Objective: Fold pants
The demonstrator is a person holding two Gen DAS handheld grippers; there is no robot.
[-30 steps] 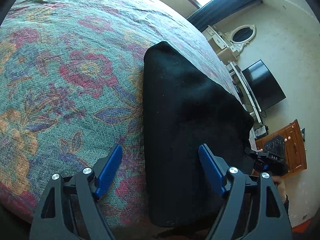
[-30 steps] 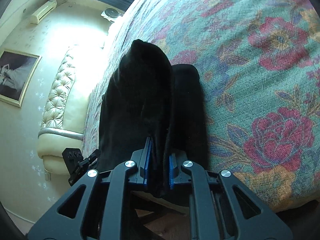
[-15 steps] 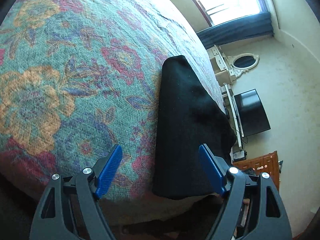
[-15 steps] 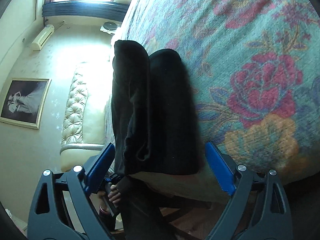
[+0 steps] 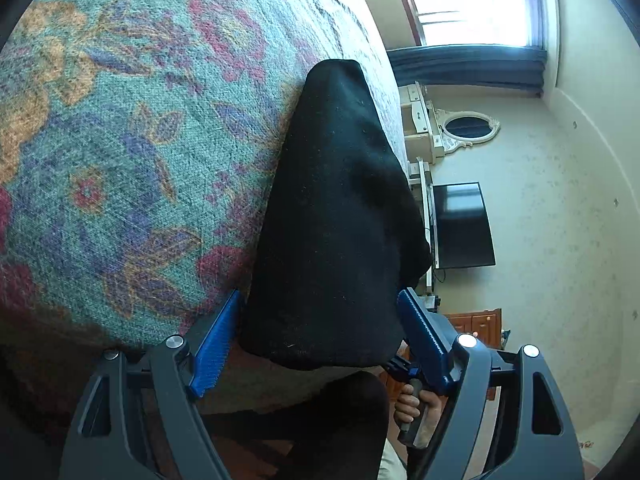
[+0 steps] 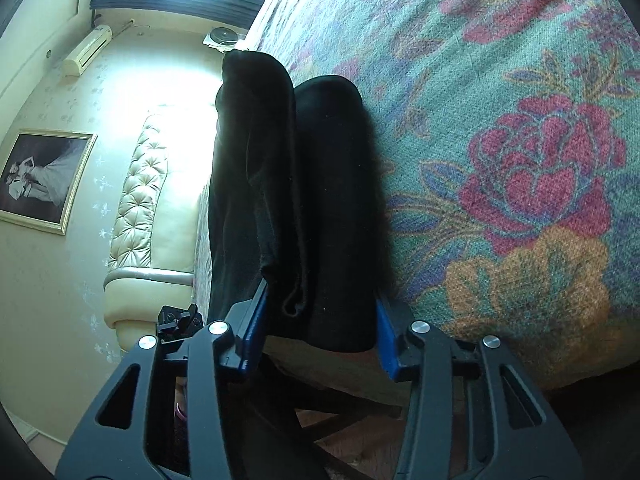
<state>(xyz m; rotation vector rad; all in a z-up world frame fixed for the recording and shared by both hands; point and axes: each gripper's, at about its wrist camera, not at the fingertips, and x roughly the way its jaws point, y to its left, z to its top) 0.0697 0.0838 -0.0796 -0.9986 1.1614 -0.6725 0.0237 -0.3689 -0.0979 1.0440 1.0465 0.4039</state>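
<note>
Pants lie folded along the bed edge, so we keep both spread-fingered tools, left gripper and right gripper, straddling their near end squarely before pinching.

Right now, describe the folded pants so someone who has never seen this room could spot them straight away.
Find the bed with the floral bedspread in teal, red and orange. At its near edge lies a long, narrow bundle, the black pants, folded lengthwise and pointing toward the window. It is the only plain, unpatterned dark thing on the cover.
</note>
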